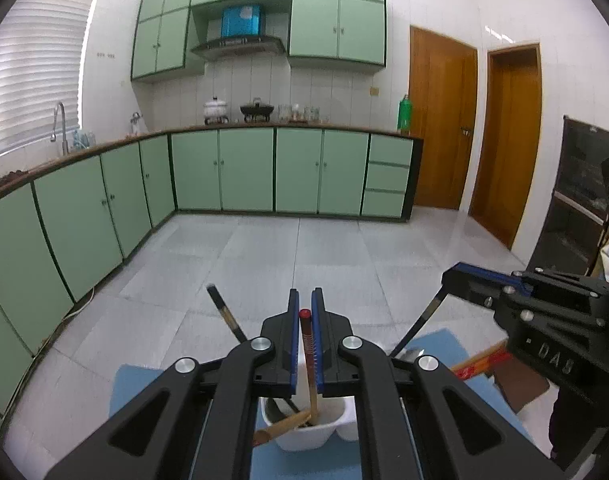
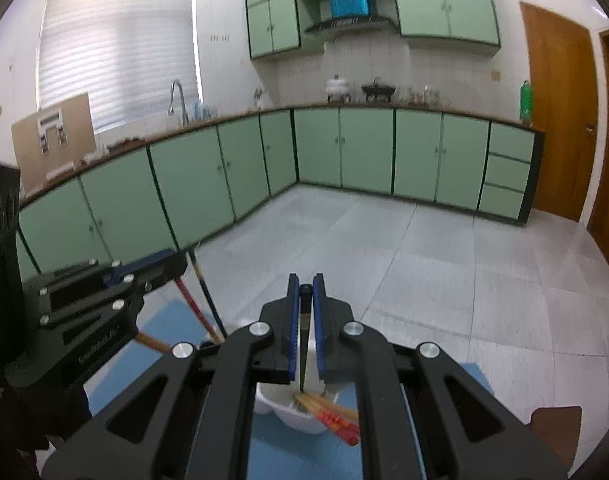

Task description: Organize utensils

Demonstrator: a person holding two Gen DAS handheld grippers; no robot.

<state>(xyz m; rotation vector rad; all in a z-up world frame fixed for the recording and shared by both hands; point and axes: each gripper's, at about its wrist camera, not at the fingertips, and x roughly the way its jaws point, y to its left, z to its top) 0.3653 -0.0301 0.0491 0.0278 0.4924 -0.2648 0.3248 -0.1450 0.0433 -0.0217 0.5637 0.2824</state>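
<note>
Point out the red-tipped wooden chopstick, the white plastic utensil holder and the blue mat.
Red-tipped wooden chopstick (image 1: 307, 344): left wrist view, patterned upper shaft.
White plastic utensil holder (image 1: 308, 438): left wrist view, near wall.
Blue mat (image 1: 132, 384): left wrist view, bare left corner.

The white holder sits half hidden behind the left gripper's fingers.

The left handheld gripper, black with blue-lined fingers, points forward and tilts downward, its jaws closed narrowly on a thin wooden chopstick with a red tip that stands nearly upright between the pads. The right handheld gripper, the same black and blue build, tilts downward too, its jaws pinched on a thin dark chopstick. The two grippers sit side by side, close together, each seen at the edge of the other's camera view.
</note>
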